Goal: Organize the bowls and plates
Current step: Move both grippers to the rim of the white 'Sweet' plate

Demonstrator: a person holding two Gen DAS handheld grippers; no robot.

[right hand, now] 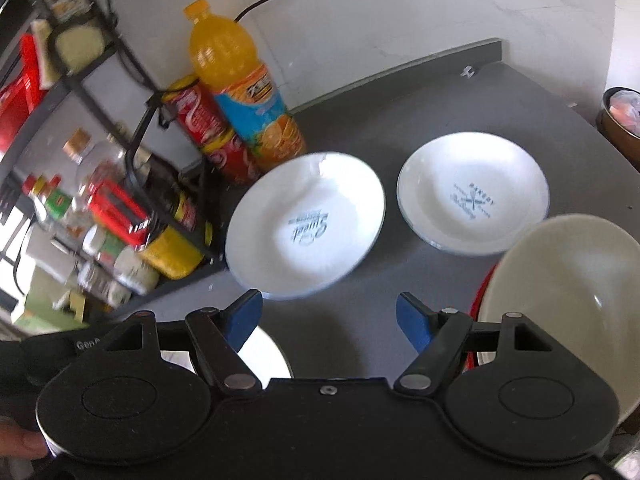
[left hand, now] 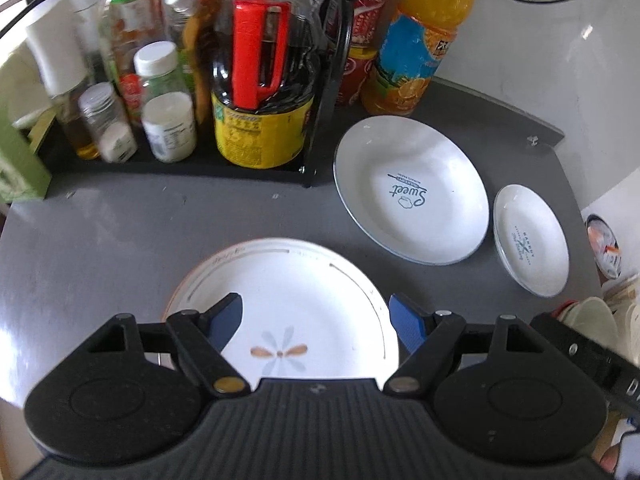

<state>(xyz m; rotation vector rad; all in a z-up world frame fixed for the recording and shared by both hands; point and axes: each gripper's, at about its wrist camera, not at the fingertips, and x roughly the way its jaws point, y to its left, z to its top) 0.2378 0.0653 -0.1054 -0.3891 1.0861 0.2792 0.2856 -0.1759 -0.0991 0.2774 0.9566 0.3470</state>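
Little looks sorted yet: both left tongs [left hand: 316, 320] and right tongs [right hand: 330, 316] gape empty, while the flower-painted white plate [left hand: 288, 300], large white "Sweet" plate [right hand: 308, 224], small white "Bakery" dish [right hand: 472, 196] and cream bowl [right hand: 568, 280] lie unstacked on the grey desk [left hand: 120, 232].
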